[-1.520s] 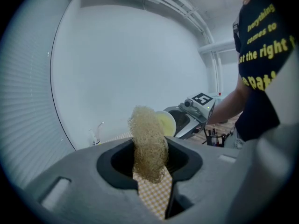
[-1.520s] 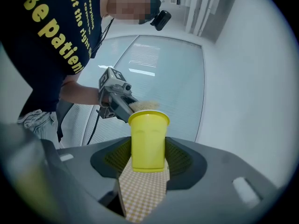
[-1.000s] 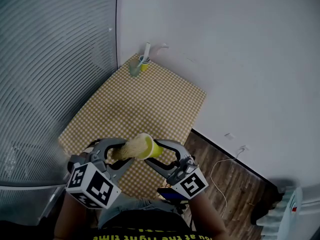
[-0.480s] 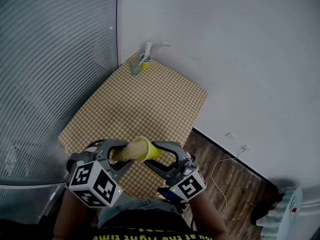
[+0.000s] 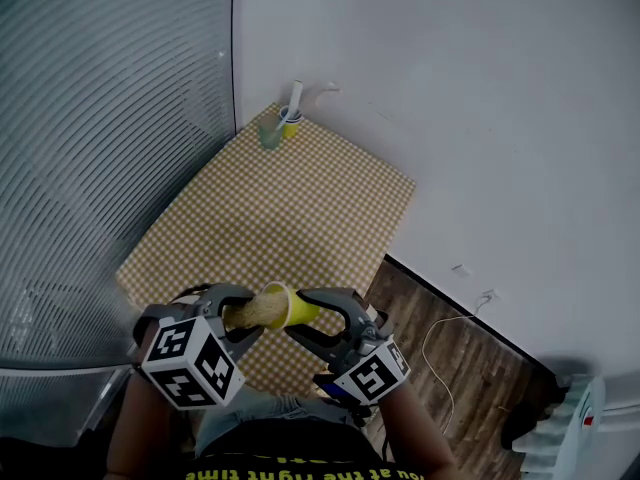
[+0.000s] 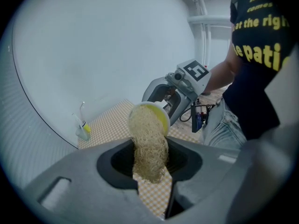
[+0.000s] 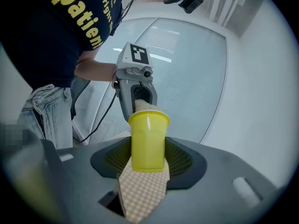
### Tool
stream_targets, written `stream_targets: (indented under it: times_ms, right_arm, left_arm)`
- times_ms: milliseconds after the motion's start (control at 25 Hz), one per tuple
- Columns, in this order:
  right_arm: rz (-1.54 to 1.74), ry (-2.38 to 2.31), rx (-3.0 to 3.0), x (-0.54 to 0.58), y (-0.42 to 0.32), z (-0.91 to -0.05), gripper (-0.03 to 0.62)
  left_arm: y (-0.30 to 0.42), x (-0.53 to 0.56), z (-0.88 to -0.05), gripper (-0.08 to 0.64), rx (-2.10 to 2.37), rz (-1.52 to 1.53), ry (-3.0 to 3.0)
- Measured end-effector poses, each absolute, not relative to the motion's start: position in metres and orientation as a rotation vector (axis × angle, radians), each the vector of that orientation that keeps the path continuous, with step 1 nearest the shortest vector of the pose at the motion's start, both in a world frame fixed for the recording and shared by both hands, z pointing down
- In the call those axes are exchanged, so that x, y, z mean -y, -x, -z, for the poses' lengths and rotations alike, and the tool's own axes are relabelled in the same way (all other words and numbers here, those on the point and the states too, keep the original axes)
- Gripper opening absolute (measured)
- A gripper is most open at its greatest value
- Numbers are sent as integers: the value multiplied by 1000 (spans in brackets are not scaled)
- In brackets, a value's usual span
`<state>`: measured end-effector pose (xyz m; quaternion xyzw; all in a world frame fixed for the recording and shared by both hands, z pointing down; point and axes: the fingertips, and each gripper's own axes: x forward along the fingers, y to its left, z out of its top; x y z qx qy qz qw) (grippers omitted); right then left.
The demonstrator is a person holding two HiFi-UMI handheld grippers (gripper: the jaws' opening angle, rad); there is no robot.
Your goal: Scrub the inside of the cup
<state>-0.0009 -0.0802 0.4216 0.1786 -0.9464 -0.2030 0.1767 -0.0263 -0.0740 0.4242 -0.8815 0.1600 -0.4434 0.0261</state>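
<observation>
Right gripper (image 7: pixel 147 160) squeezes the yellow plastic cup (image 7: pixel 148 136); left gripper (image 6: pixel 150 161) squeezes the tan stringy scrubber (image 6: pixel 148 141), its far end inside the cup.

The table's yellow-checked cloth (image 5: pixel 290 218) carries small containers (image 5: pixel 280 130) clustered at its far corner.
</observation>
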Motion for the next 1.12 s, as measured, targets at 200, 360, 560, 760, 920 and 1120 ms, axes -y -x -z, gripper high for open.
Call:
stream_targets:
  times_ms: [200,360,560,760,920,1120]
  right_arm:
    - [611,-479,2636,75,1,-426,233]
    - [660,-442,2593,72,4,-429,233]
    - [698,-407,2556,68,9,-434,233]
    - [695,-405,2553,67,11,-436,233]
    - [696,-397,2542,67,11,-437,233]
    - [685,-387,2538,68,10,-437,233]
  left_arm:
    - [27,68,-430,144,-466,1413,2752]
    - [28,64,-436,144,-427,1459,2757]
    - [30,62,-442,144,-400,1491,2750]
    - [31,60,-444,144,-384,1499,2718]
    - [30,57,-444,144,-353,1515,2670]
    - [29,58,-441,144,-351,1531,2656]
